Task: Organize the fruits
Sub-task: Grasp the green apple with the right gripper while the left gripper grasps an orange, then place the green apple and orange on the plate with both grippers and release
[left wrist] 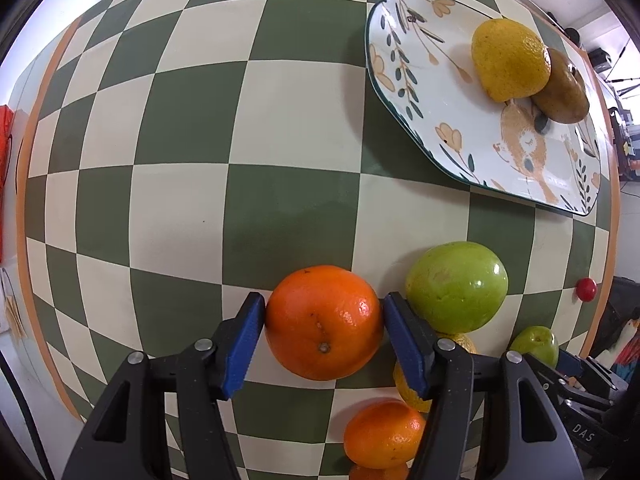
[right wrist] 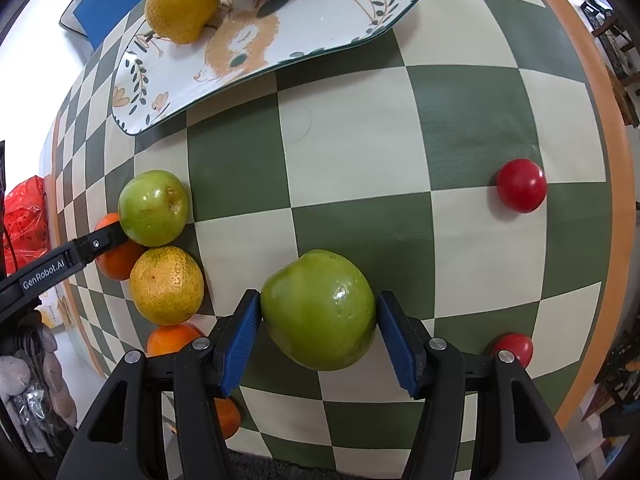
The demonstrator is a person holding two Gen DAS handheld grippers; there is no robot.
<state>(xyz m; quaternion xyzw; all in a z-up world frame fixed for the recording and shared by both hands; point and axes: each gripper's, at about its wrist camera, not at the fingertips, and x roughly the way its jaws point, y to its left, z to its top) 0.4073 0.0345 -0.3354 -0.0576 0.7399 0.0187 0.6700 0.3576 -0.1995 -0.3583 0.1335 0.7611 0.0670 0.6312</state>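
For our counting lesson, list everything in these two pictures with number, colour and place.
plate: one, white, floral, far end of table
yellow citrus: two, one on plate, one on cloth
brown fruit: one, on plate
oranges: three, orange, clustered by yellow citrus
green fruits: two, one beside oranges, one gripped
red fruits: two, near cloth's edge
tablecloth: one, green-cream checks
left gripper: black, blue pads, gripping an orange
right gripper: same, gripping a green fruit

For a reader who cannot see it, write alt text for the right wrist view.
The right tool grips a large green fruit on a checked tablecloth. Behind it, a patterned plate holds a yellow citrus.
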